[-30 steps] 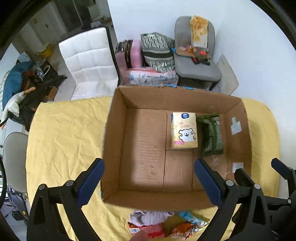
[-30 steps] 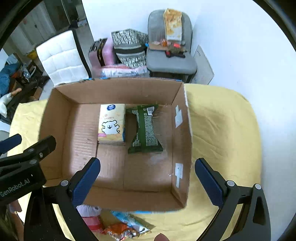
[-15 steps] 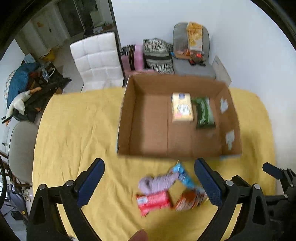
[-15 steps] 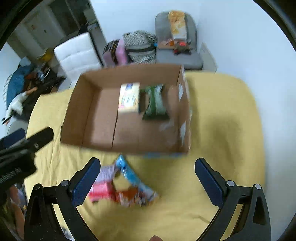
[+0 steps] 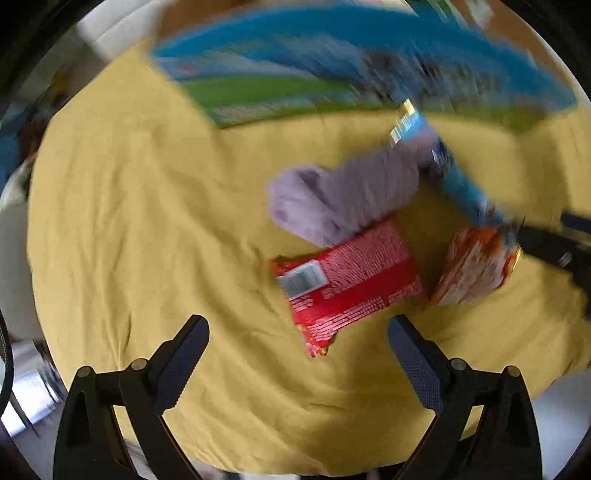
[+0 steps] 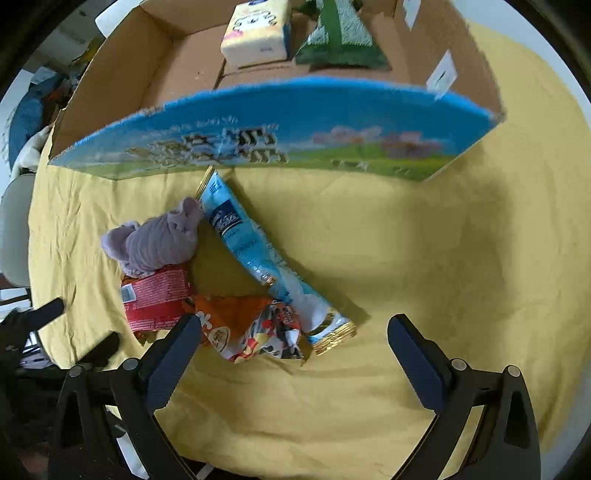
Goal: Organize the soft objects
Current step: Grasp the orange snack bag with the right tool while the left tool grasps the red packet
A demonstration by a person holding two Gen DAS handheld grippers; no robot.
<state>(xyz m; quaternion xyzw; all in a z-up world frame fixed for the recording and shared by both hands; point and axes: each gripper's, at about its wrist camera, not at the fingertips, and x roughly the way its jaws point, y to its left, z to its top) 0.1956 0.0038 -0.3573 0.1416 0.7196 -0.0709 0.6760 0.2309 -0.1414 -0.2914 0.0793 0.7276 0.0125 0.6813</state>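
Note:
On the yellow cloth lie a lilac soft cloth bundle [image 5: 343, 199] [image 6: 155, 240], a red packet [image 5: 347, 280] [image 6: 155, 299], an orange snack bag [image 5: 472, 269] [image 6: 247, 325] and a long blue packet [image 5: 458, 177] [image 6: 258, 254]. My left gripper [image 5: 297, 354] is open and empty, just in front of the red packet. My right gripper [image 6: 290, 354] is open and empty, over the orange bag and the blue packet's end. The cardboard box [image 6: 280, 129] behind them holds a tissue pack [image 6: 258, 33] and a green packet [image 6: 340, 40]. The left view is blurred.
The yellow-covered table [image 6: 443, 258] stretches to the right of the pile. The box's blue printed wall [image 5: 332, 55] stands close behind the pile. The left gripper's body [image 6: 33, 321] shows at the right view's left edge. Chairs and clutter lie beyond the table.
Both grippers have pulled back from above the box and dropped low toward the pile of items in front of it. Both stay open and empty.

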